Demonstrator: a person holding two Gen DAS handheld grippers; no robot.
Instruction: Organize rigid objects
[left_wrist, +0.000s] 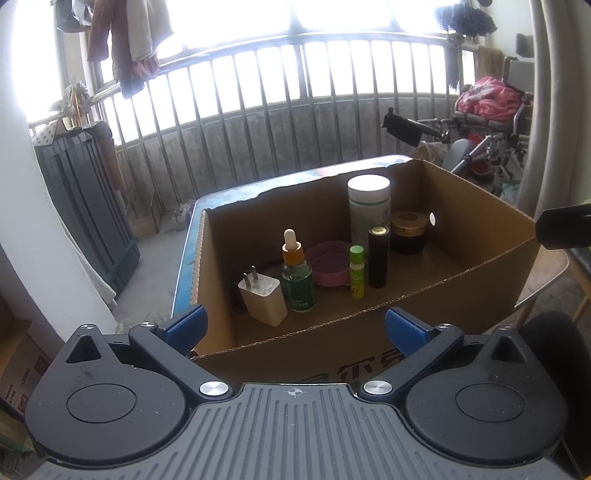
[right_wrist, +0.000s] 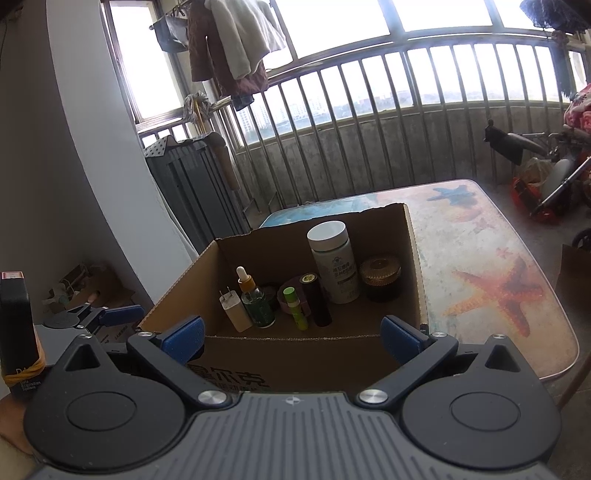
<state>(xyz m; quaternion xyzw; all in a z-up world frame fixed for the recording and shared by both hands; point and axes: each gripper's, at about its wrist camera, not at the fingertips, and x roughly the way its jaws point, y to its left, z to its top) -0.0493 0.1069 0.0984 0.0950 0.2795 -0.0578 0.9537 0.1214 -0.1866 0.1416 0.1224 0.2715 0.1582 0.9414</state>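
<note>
- The left gripper is spread wide and grips nothing; its 2 blue pads hang just short of the box's near wall.
- The right gripper is likewise released and empty, at the same near wall, its right pad above the box's near right corner.
- The box sits open-topped on the table, at the table's left end; its far rim is torn and jagged.
- Near the front left inside stands a white plug, touching or just beside a dropper bottle.
- Next come a green tube and a black tube, upright and close together, with a pink lid behind the bottle.
- Farther back stand a white-capped jar and a dark, gold-topped jar.
- The box floor at the right is bare, as is the front strip.
- Right of the box the starfish-print tabletop lies open to its rounded edge.
- Beyond the table runs a railing.
</note>
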